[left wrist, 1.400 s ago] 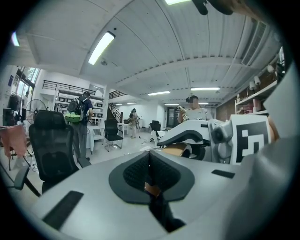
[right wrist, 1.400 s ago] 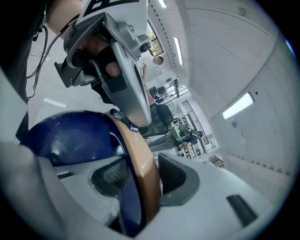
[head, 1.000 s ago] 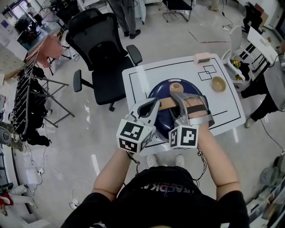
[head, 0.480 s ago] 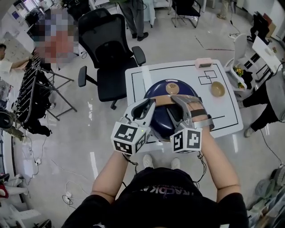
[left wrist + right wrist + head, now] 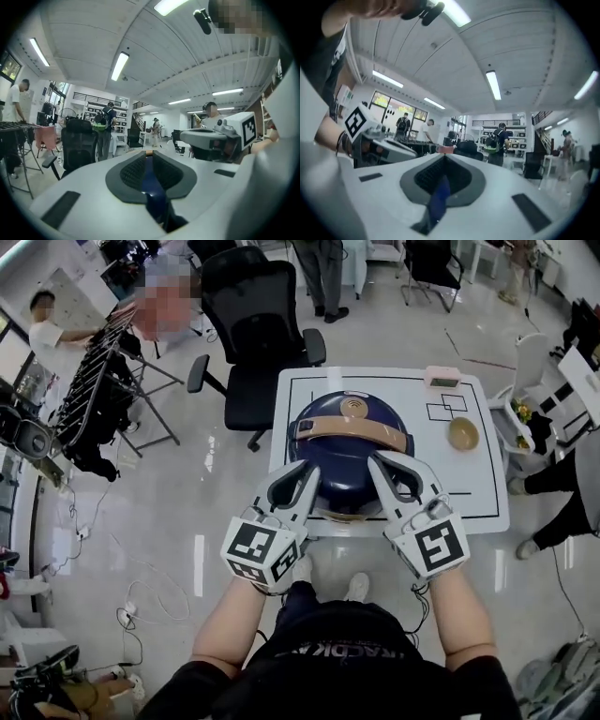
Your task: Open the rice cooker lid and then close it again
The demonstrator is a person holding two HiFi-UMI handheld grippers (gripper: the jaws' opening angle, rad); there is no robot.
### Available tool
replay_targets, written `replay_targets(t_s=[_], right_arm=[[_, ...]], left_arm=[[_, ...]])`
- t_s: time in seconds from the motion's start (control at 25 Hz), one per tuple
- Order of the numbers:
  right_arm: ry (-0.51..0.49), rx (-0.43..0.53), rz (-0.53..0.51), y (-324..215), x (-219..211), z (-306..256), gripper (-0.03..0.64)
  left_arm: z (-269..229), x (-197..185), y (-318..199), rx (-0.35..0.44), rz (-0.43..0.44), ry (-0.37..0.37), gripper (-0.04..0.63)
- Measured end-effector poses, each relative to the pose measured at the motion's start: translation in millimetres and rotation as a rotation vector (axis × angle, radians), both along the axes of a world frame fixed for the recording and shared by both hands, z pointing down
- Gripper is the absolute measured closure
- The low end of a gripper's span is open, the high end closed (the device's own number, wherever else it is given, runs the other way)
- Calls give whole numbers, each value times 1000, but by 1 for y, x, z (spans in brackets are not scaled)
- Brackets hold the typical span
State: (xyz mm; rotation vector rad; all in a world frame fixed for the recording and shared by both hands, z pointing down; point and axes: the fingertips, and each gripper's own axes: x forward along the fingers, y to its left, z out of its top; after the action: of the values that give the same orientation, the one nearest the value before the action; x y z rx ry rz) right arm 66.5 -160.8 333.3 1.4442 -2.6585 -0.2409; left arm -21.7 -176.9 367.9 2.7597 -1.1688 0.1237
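Glossy pale floor (image 5: 187, 521) and a white table (image 5: 483, 479) ruled with black lines fill my head view. The rice cooker (image 5: 339, 491) sits at the table's middle. It is a rounded, deep-blue body with a smooth shine. Its domed lid (image 5: 328, 457) is down and shut, crossed by a flat tan handle (image 5: 352, 434). A small wooden-looking bowl (image 5: 462, 433) and a pink box (image 5: 442, 377) lie well apart to its right, and a black office chair (image 5: 258, 324) stands beyond the table.

My left gripper (image 5: 313, 469) and right gripper (image 5: 376, 461) are pale grey plastic and flank the cooker's near side. Whether either touches the cooker I cannot tell. Each carries a cube of black-and-white square markers.

Along the left gripper (image 5: 146, 155), its dark, ribbed pads (image 5: 132, 171) have just been opening and stand a narrow slit apart, with nothing between them. The right gripper (image 5: 443, 161) has just closed its jaws, fingertips together and empty, with cooker blue showing in the gap behind them.
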Motion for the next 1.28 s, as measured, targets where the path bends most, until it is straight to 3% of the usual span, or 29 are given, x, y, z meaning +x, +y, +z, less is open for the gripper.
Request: replay_targets(t_s=[0.08, 0.2, 0.52, 0.96, 1.28], right_arm=[[-98, -26, -50, 9, 2, -2, 615], [-168, -64, -103, 19, -7, 3, 615], [-183, -87, -114, 45, -46, 2, 615], [-178, -99, 109, 114, -104, 5, 615], [-141, -107, 315, 180, -115, 18, 615]], left_arm=[[5, -1, 17, -13, -29, -5, 577], [9, -5, 40, -27, -43, -18, 591], [-2, -36, 72, 2, -27, -9, 592], [-14, -102, 126, 17, 147, 42, 592], [2, -114, 174, -10, 327, 70, 592]])
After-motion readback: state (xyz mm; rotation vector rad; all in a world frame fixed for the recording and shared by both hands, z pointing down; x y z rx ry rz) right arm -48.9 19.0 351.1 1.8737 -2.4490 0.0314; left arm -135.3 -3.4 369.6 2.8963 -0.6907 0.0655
